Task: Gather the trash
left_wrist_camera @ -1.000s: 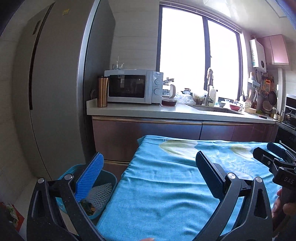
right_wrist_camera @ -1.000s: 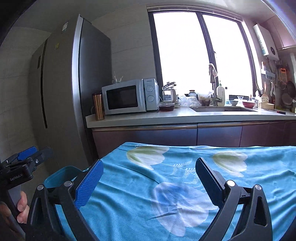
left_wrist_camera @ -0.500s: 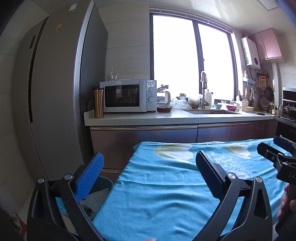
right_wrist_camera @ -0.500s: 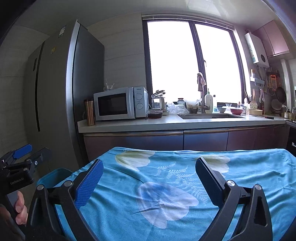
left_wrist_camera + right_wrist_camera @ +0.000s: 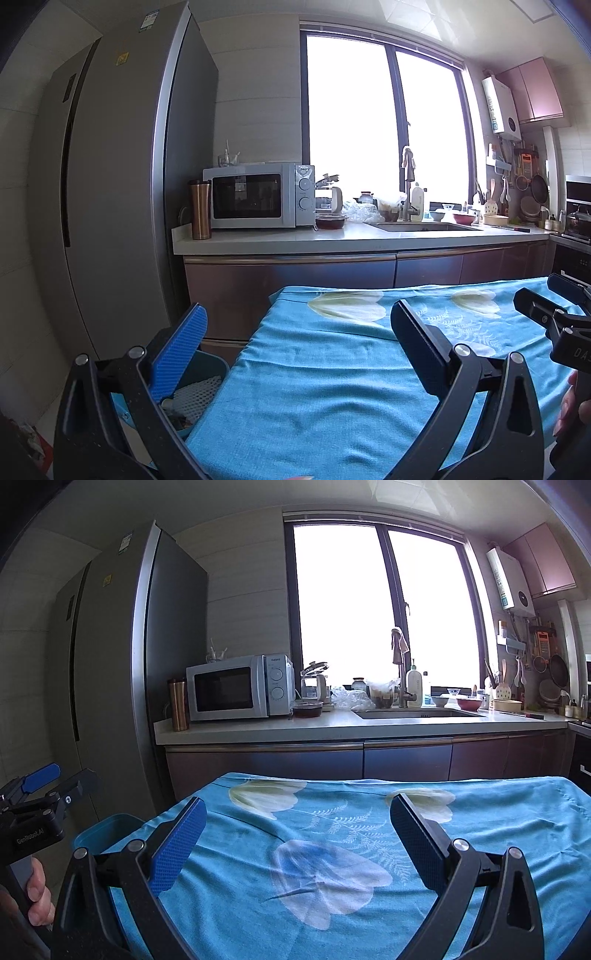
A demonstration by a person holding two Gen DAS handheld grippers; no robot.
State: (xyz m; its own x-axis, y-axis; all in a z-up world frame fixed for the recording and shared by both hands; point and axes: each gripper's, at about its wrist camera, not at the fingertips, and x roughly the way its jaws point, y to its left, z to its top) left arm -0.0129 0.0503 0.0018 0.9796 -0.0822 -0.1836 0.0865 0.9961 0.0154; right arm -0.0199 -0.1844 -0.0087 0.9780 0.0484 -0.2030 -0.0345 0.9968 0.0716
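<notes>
A blue trash bin [image 5: 210, 369] stands on the floor at the table's left edge, with white foam netting [image 5: 195, 397] and other scraps inside; its rim also shows in the right wrist view [image 5: 107, 830]. My left gripper [image 5: 299, 332] is open and empty, held above the table's left edge beside the bin. My right gripper [image 5: 297, 821] is open and empty above the blue flowered tablecloth [image 5: 332, 849]. Each gripper shows at the edge of the other's view, the right one [image 5: 546, 310] and the left one [image 5: 48, 786]. No loose trash shows on the cloth.
A kitchen counter [image 5: 351, 240] runs behind the table with a microwave [image 5: 258, 195], a copper tumbler [image 5: 199, 208], a sink [image 5: 424, 226] and dishes. A tall grey fridge [image 5: 122, 203] stands at the left. A narrow floor gap separates table and cabinets.
Both views have tilted up and pulled back: less of the bin shows and more ceiling and window. Both grippers stay open and empty.
</notes>
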